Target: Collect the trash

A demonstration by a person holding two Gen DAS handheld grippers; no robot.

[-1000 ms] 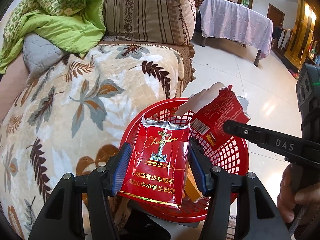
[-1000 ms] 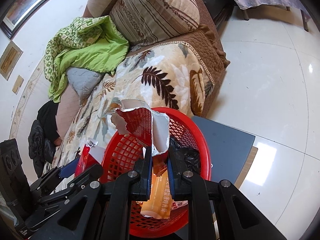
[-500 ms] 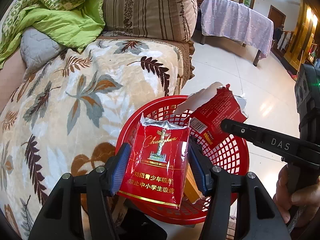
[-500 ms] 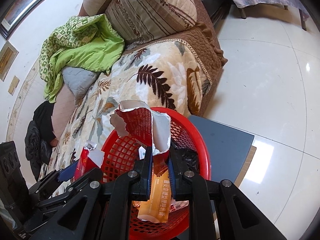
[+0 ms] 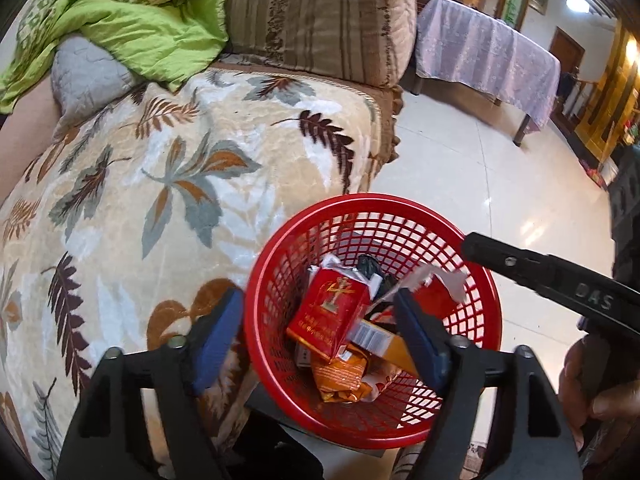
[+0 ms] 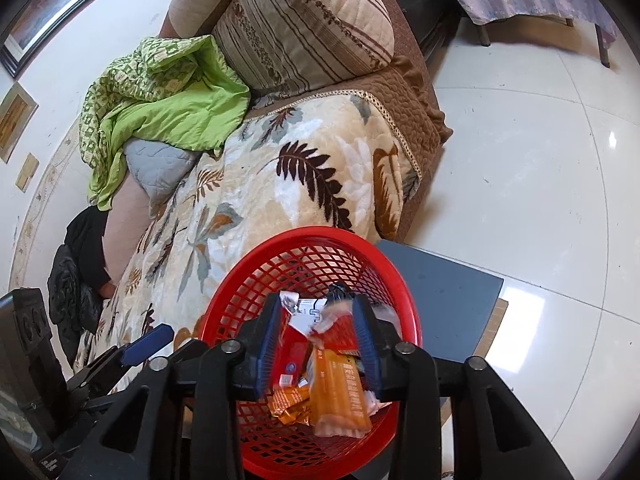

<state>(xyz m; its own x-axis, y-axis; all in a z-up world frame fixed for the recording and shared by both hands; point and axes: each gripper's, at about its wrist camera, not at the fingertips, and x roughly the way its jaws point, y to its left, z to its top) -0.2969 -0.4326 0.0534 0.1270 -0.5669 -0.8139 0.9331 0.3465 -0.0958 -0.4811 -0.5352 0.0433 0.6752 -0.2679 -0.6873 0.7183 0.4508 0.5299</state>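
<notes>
Both pairs of jaws have just been opening and now grip nothing. The left gripper [image 5: 320, 338] stands wide apart, its blue pads straddling the near rim of the round red plastic mesh basket [image 5: 486, 300]; the right gripper [image 6: 318, 344] is parted less widely, directly above the same basket [image 6: 240, 292]. Below the left jaws, clear of both pads, the red cigarette pack with gold print [image 5: 326, 316] lies tilted inside the basket on top of an orange foil wrapper [image 5: 340, 376] and a torn red-and-white paper wrapper [image 5: 434, 284]. Below the right jaws an orange sachet [image 6: 340, 396] lies loose among the other litter. The basket sits on a grey tabletop [image 6: 444, 292], just beside a sofa under a cream leaf-patterned blanket [image 5: 168, 184].
</notes>
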